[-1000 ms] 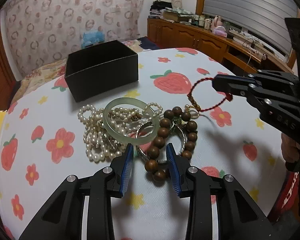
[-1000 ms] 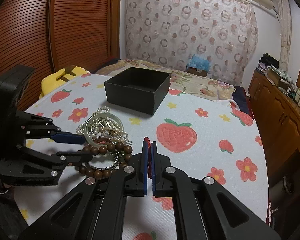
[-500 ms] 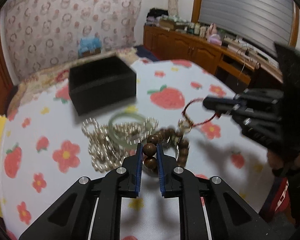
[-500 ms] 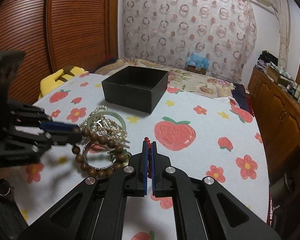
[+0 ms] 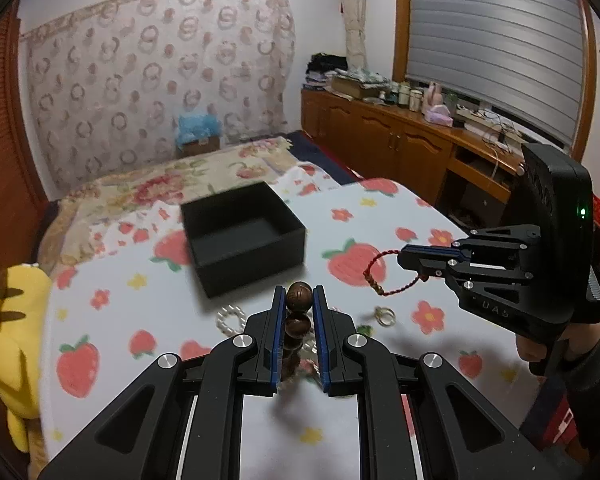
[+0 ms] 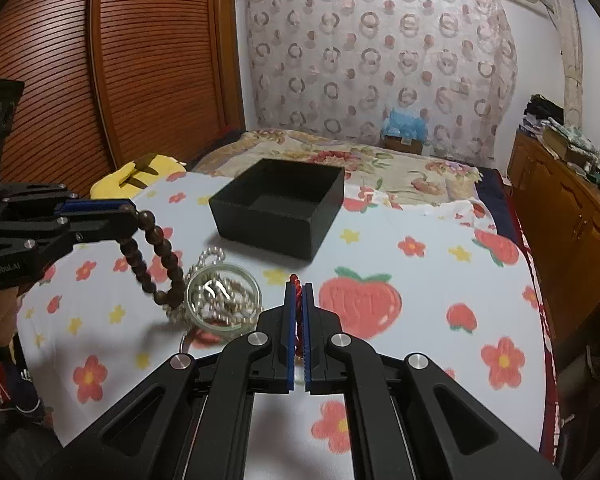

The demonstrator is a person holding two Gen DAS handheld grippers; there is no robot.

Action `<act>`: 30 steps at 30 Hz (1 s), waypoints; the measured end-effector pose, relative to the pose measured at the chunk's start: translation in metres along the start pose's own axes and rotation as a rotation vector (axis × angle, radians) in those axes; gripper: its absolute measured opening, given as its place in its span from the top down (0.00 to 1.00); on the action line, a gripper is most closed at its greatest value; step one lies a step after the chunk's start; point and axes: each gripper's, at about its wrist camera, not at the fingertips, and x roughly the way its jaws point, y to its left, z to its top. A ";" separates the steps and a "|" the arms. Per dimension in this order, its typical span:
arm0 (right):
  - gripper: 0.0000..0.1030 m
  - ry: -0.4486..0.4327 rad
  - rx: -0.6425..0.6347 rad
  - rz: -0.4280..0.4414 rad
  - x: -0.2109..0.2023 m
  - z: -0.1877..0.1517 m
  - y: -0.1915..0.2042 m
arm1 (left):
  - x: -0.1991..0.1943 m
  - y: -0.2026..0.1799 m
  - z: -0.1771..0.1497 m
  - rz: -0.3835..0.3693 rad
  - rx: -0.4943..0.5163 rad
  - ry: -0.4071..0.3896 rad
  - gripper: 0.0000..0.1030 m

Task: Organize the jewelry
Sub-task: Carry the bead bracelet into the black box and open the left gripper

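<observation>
Both loads are up off the desk (image 6: 420,280): left claw (image 5: 299,300) clamps the wooden bead bracelet (image 6: 152,256), right claw (image 6: 297,292) pinches the red cord bracelet (image 5: 384,276), next likely dropping each into the black box (image 6: 280,208).

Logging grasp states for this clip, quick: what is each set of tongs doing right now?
Left tongs: closed on the wooden bead bracelet, lifted off the table.
Right tongs: closed on the red cord bracelet, held in the air.
</observation>
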 end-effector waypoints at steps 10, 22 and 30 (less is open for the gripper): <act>0.97 -0.014 -0.028 -0.018 0.026 0.043 0.000 | -0.009 0.029 0.031 0.040 -0.020 -0.053 0.88; 0.97 -0.032 -0.053 0.019 0.055 0.091 -0.003 | 0.012 0.057 0.053 0.090 -0.035 -0.043 0.88; 0.96 0.010 -0.023 0.060 0.095 0.105 -0.004 | 0.033 0.073 0.061 0.108 -0.054 -0.034 0.88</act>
